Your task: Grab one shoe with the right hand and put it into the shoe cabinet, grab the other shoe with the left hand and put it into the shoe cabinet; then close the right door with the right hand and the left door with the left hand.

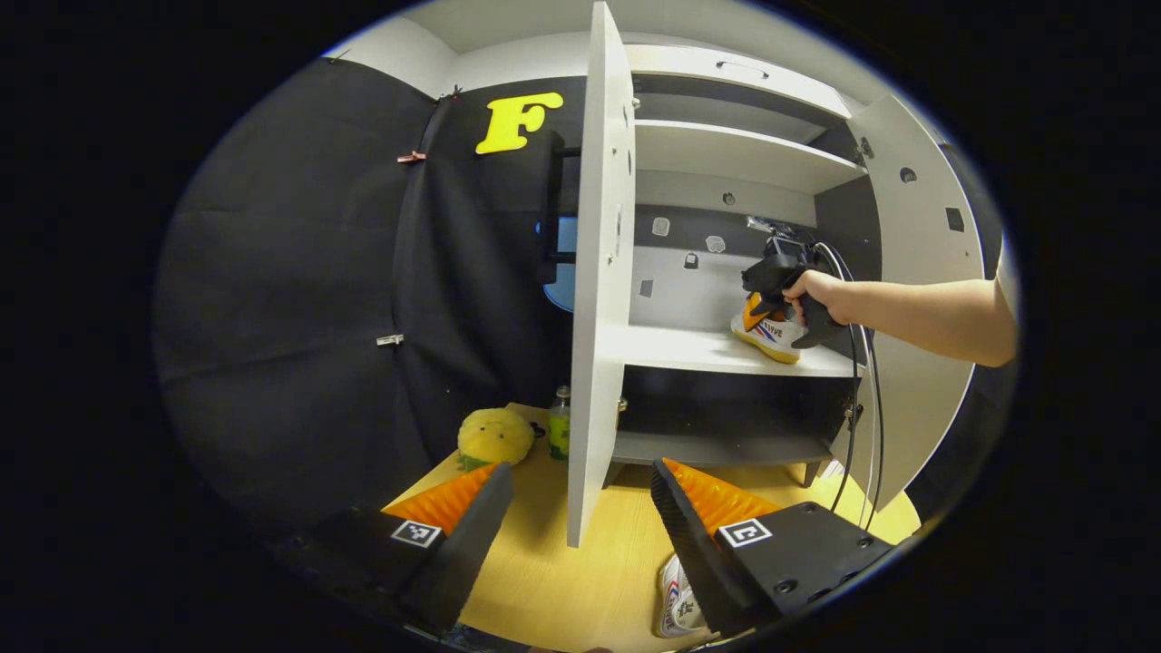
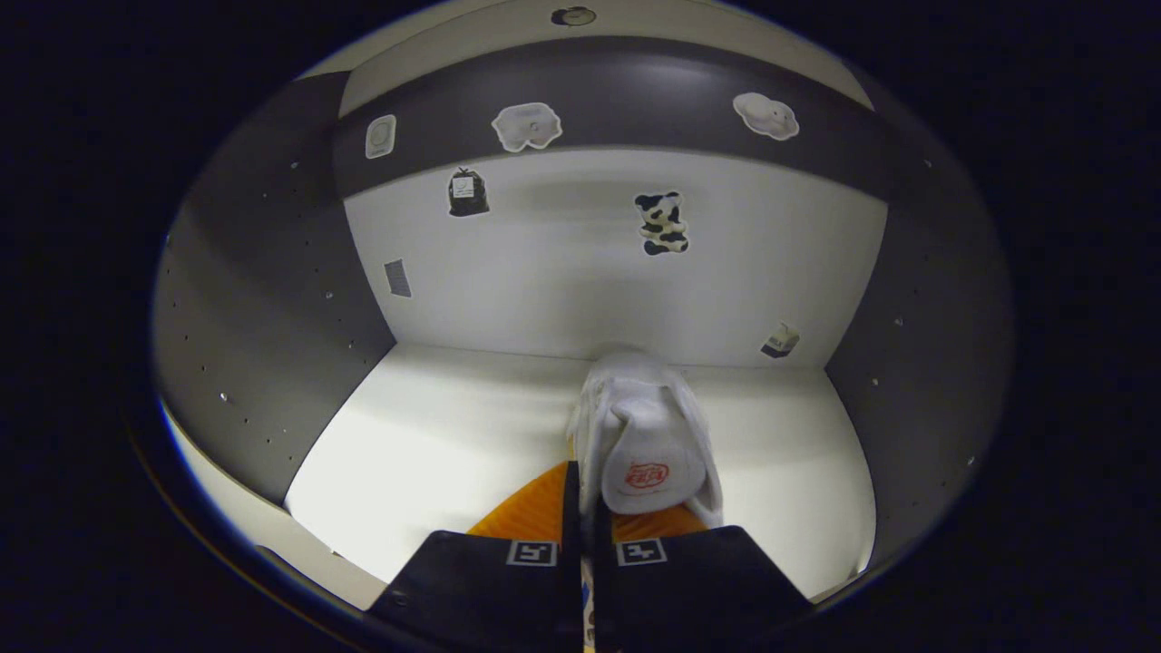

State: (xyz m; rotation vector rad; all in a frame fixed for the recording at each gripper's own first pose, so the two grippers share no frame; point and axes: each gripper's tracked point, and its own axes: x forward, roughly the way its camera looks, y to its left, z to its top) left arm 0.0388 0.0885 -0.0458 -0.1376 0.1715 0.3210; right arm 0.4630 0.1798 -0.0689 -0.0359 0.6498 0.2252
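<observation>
In the left gripper view a white shoe cabinet (image 1: 726,154) stands with both doors open. A hand holds my right gripper (image 1: 762,308) at the middle shelf (image 1: 680,349), on a white shoe (image 1: 771,336) with coloured stripes. In the right gripper view that shoe (image 2: 644,435) rests on the shelf (image 2: 435,435), toe toward the back wall. My right gripper (image 2: 585,481) is shut on its left collar edge. The second shoe (image 1: 678,599) lies on the wooden floor just below my left gripper (image 1: 580,476), which is open and holds nothing.
The left door (image 1: 599,272) stands edge-on right ahead of my left gripper. The right door (image 1: 916,272) swings out beyond the arm. A yellow plush toy (image 1: 494,435) and a small bottle (image 1: 560,422) sit on the floor left of the cabinet.
</observation>
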